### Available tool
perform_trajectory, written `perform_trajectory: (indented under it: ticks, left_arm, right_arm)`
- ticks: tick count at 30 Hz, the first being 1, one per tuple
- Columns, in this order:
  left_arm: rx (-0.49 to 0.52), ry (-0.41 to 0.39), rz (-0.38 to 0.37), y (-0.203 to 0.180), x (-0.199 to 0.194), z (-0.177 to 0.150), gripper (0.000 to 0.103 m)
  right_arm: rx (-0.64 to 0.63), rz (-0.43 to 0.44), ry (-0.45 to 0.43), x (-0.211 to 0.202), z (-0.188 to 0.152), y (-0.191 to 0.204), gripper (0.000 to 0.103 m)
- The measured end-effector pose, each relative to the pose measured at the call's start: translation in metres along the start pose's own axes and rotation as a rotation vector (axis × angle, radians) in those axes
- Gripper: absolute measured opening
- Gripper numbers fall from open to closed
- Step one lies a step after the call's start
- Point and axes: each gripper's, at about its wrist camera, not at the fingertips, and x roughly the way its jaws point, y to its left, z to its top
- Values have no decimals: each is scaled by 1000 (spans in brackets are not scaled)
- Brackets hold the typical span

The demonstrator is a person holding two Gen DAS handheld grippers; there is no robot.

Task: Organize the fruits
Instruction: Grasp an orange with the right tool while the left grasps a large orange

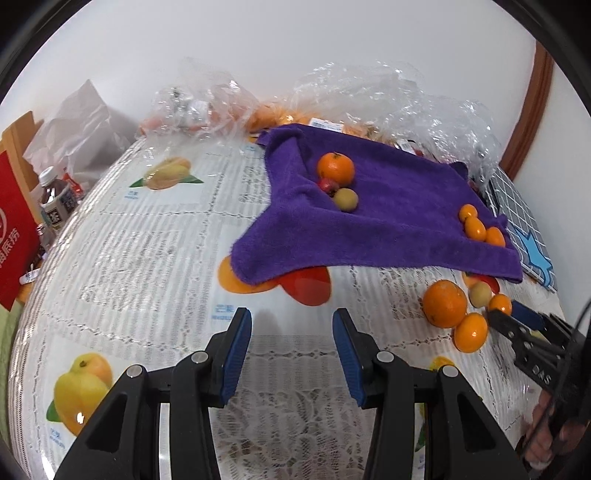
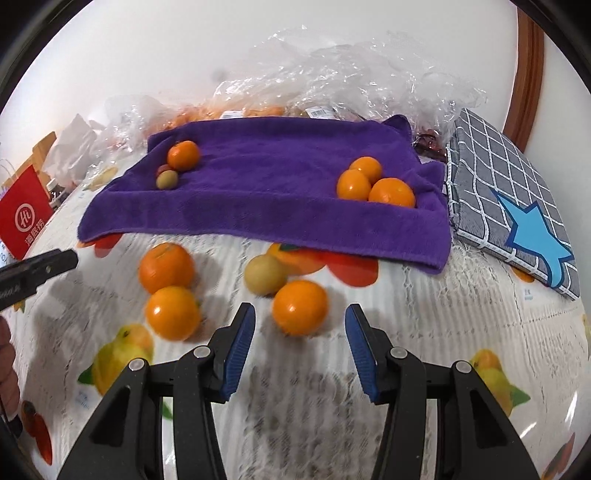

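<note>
Red paper bag (image 2: 26, 216) at 9 o'clock in the right wrist view, printed with a white circular logo and Chinese characters; partly readable only. Bottle (image 1: 55, 201) beside it in the left wrist view, dark label with white characters, too small to read. White barcode sticker (image 1: 327, 124) among crumpled clear plastic bags (image 1: 388, 99) at 12 o'clock. Small blue captions under printed fruit on the counter (image 1: 147, 258) covering, illegible.

Purple towel (image 2: 266, 184) spread flat, long axis running 9 to 3 o'clock across the right wrist view. On it at 10 o'clock: one orange (image 2: 183, 155) touching a small red fruit (image 2: 164, 170) and a greenish-yellow fruit (image 2: 167, 181). At 2 o'clock on the towel: three oranges (image 2: 369, 182) clustered, touching.

Off the towel, on the counter near its front edge: two oranges (image 2: 168, 290) at 9 o'clock, one pale fruit (image 2: 265, 274) touching another orange (image 2: 300, 307).

Left gripper (image 1: 292, 354) released, jaws apart, over bare covering. Right gripper (image 2: 300, 350) released, jaws apart, nearest orange just ahead between the tips, possibly untouched.

Grey checked cushion (image 2: 491, 162) with blue star at 3 o'clock. White wall (image 1: 258, 33) behind; brown wooden trim (image 2: 526, 70) at 1 o'clock.
</note>
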Motion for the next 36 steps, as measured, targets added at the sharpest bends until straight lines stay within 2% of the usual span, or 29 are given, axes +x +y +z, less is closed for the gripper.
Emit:
perform_trajectory:
  ticks: [2, 4, 11, 18, 27, 30, 36]
  left_arm:
    - [2, 1, -28, -3, 1, 0, 44]
    - [-5, 5, -72, -5, 1, 2, 44]
    - [11, 28, -167, -31, 4, 9, 44]
    - [43, 59, -243, -71, 13, 14, 44]
    - [66, 115, -250, -95, 34, 15, 44]
    - [59, 128, -257, -97, 40, 15, 40]
    - [57, 114, -253, -94, 39, 15, 39]
  right_arm:
    - [-1, 0, 5, 4, 3, -1, 44]
    - [-2, 14, 18, 10, 5, -2, 33]
    - [1, 41, 7, 2, 2, -7, 33]
    - [-1, 0, -25, -22, -10, -33, 33]
    - [37, -34, -29, -35, -19, -60, 33]
    - [47, -37, -28, -35, -19, -63, 33]
    - [57, -34, -23, -31, -18, -62, 33]
